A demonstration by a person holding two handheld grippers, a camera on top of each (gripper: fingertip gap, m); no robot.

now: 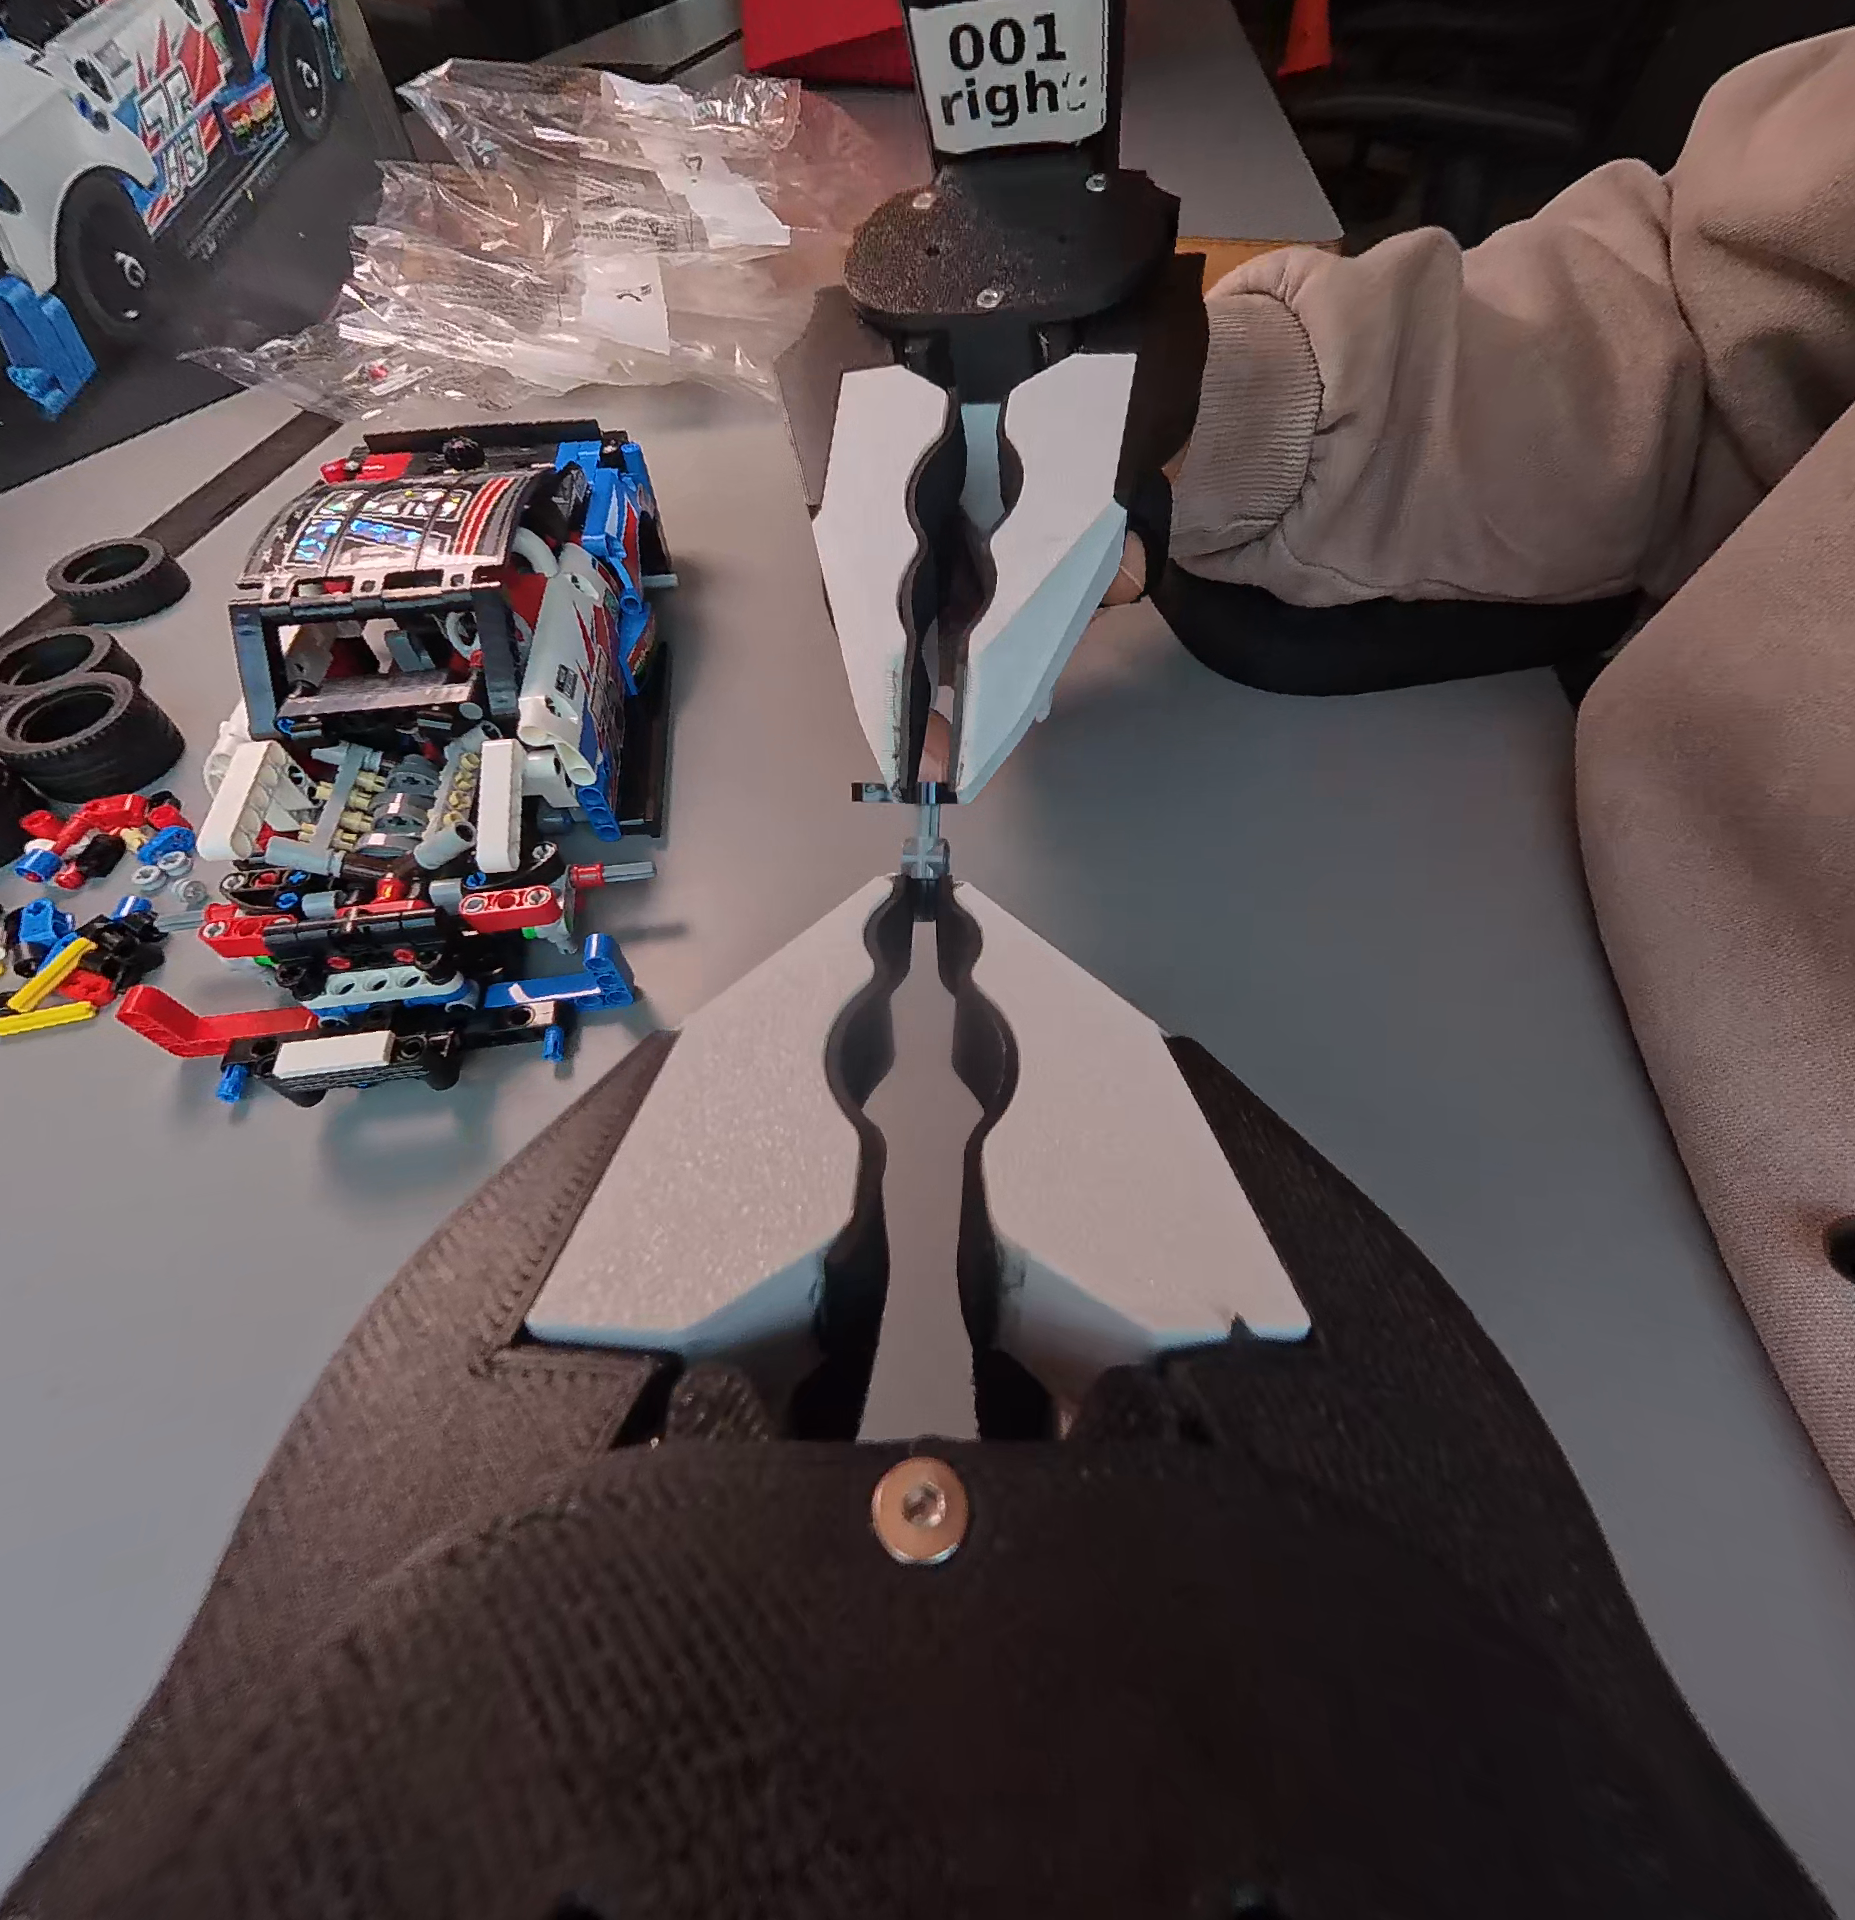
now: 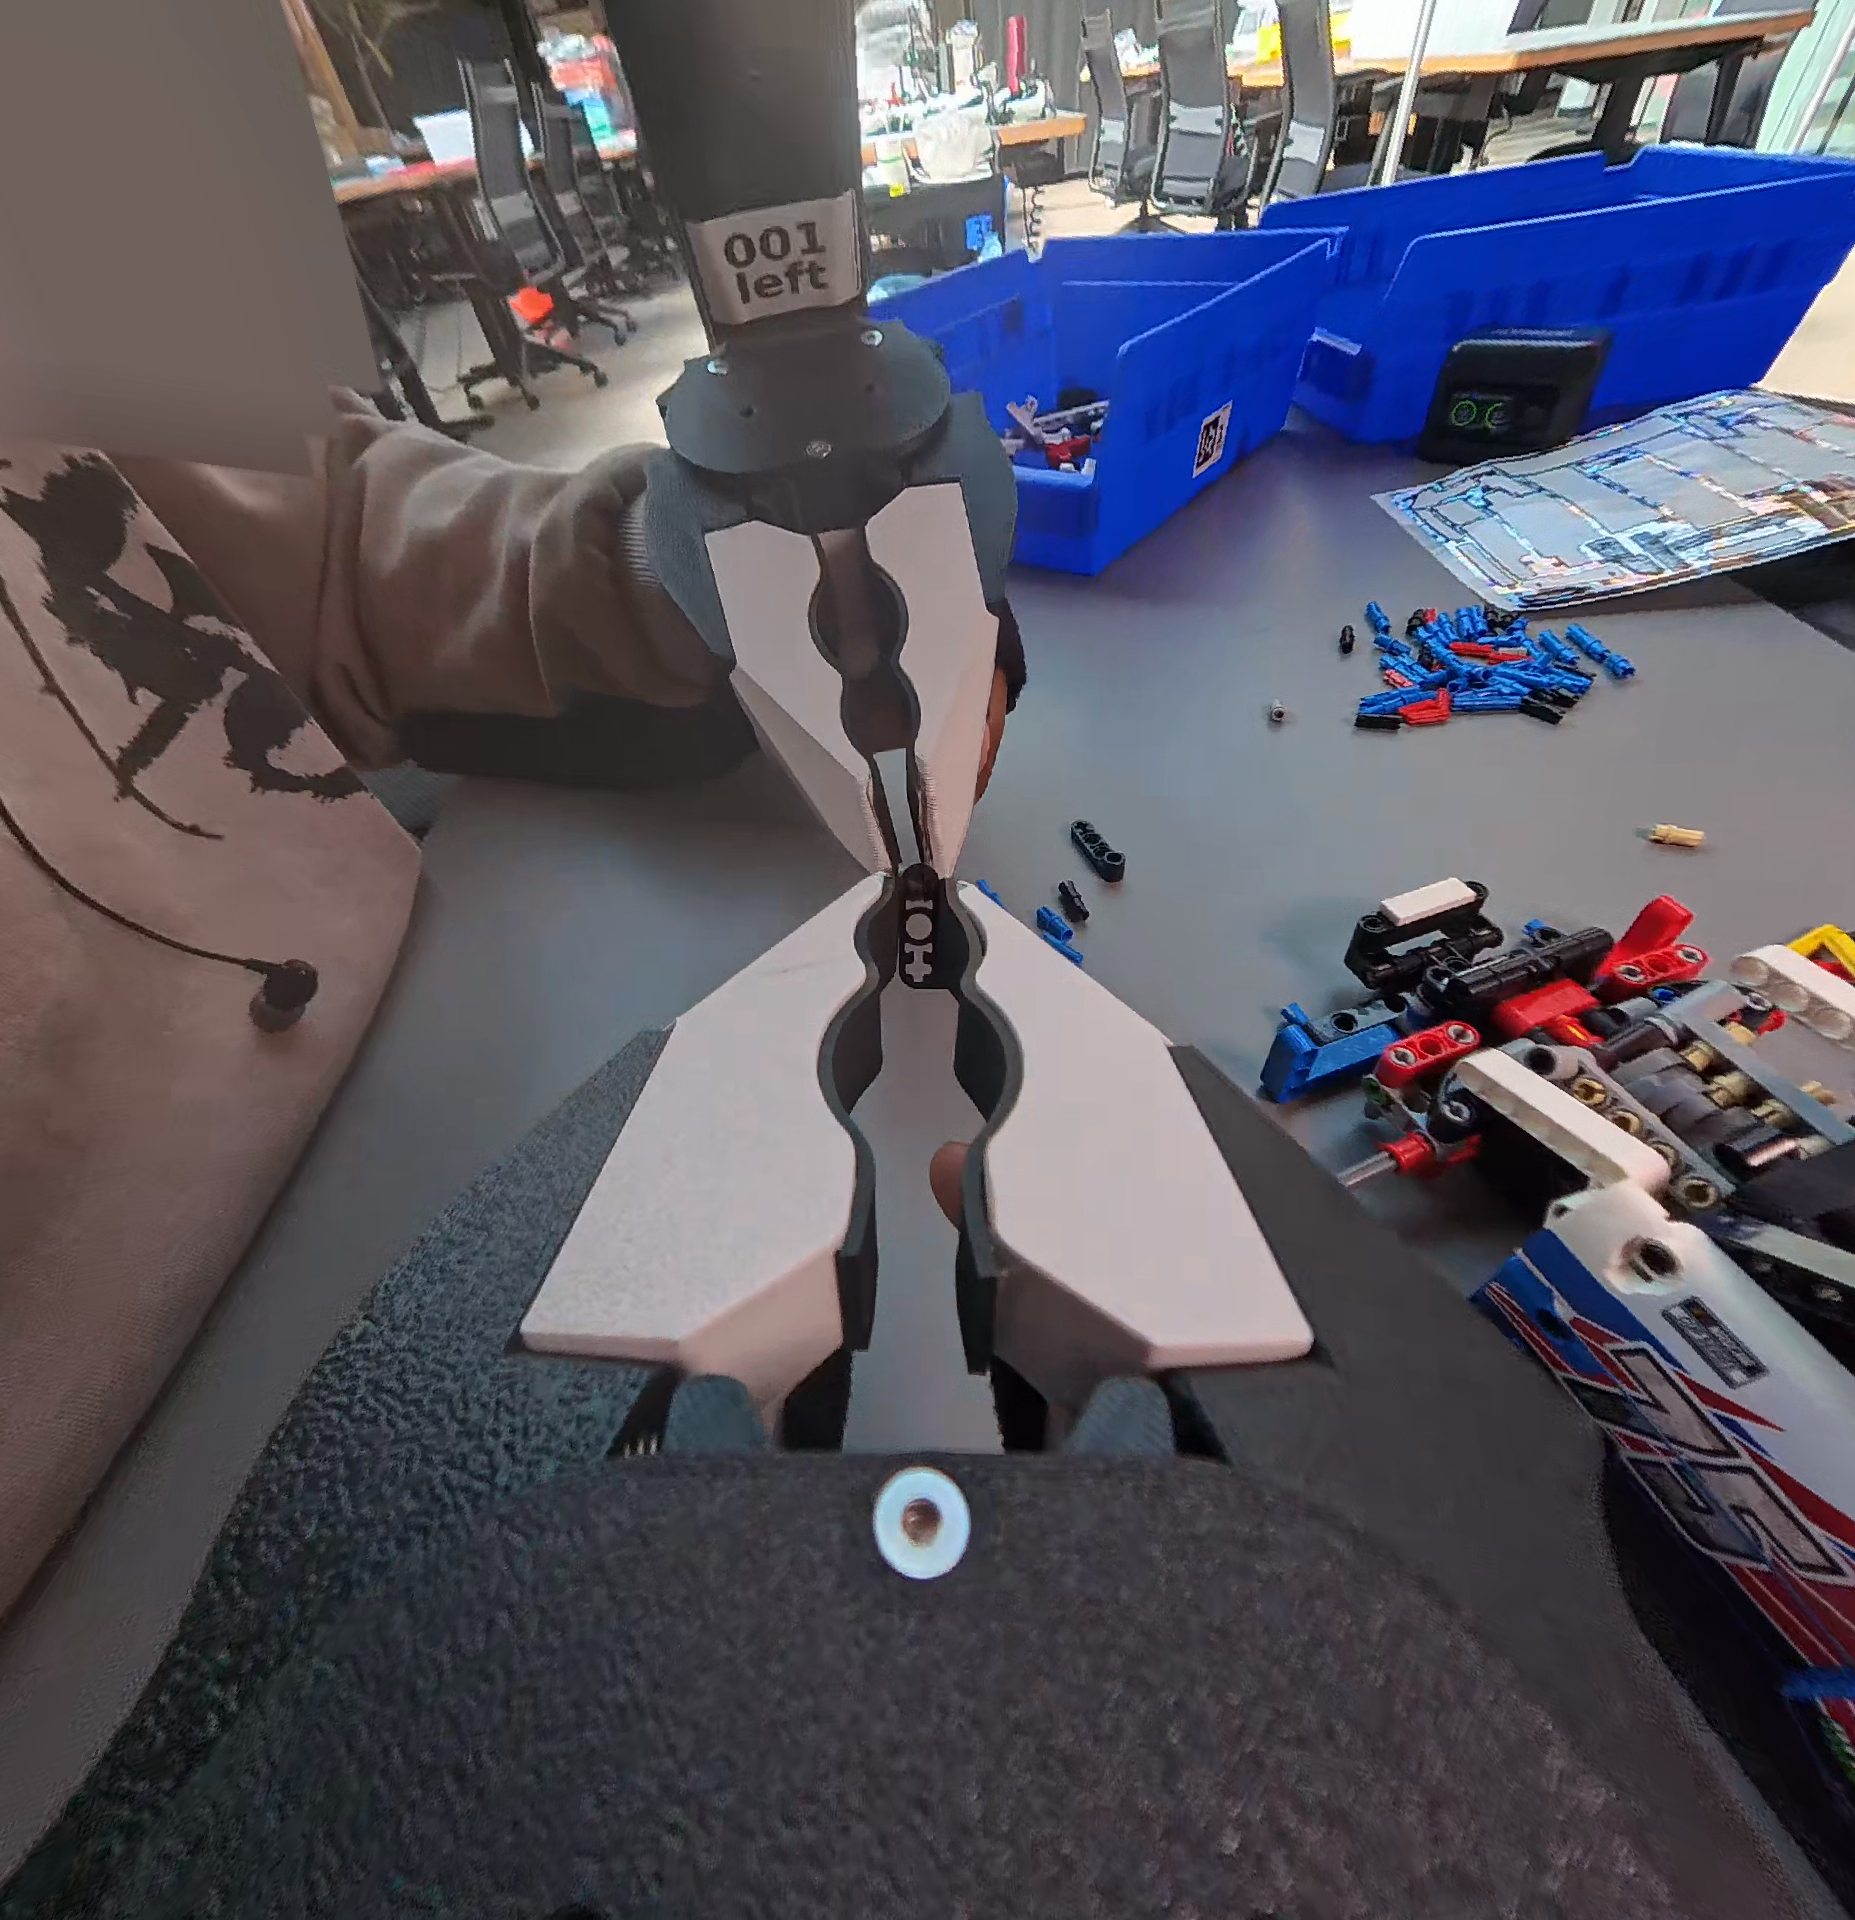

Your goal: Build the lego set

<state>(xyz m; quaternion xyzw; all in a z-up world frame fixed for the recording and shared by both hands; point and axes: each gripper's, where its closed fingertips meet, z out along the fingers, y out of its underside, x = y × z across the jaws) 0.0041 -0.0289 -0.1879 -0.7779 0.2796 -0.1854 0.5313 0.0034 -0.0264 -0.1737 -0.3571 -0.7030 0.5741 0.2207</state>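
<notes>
My left gripper [image 1: 923, 891] is shut on a small grey connector piece [image 1: 925, 854] that sticks out past its tips. My right gripper [image 2: 918, 891] is shut on a small black beam [image 2: 918, 940] with a round hole and a cross hole. The two grippers meet tip to tip above the grey table [image 1: 1266, 935], and the grey piece touches the black beam. The right gripper [image 1: 925, 792] comes down from above in the left wrist view. The left gripper [image 2: 907, 857] does so in the right wrist view. The partly built lego car [image 1: 435, 727] stands to the left and also shows in the right wrist view [image 2: 1629, 1143].
Black tyres [image 1: 81, 717] and loose small parts [image 1: 71, 914] lie left of the car. Empty plastic bags [image 1: 559, 239] and the set's box [image 1: 123, 156] are behind it. Blue bins [image 2: 1162, 364], a sticker sheet [image 2: 1650, 499] and a pile of pins [image 2: 1474, 675] sit farther off. A person's sleeve [image 1: 1422, 416] is on the right. Less than 4 cm separates the two grippers' tips. Left tips and right tips are each some 15 cm from the partly built lego car [image 1: 435, 727]. It is also in sight in the right wrist view [image 2: 1789, 1185].
</notes>
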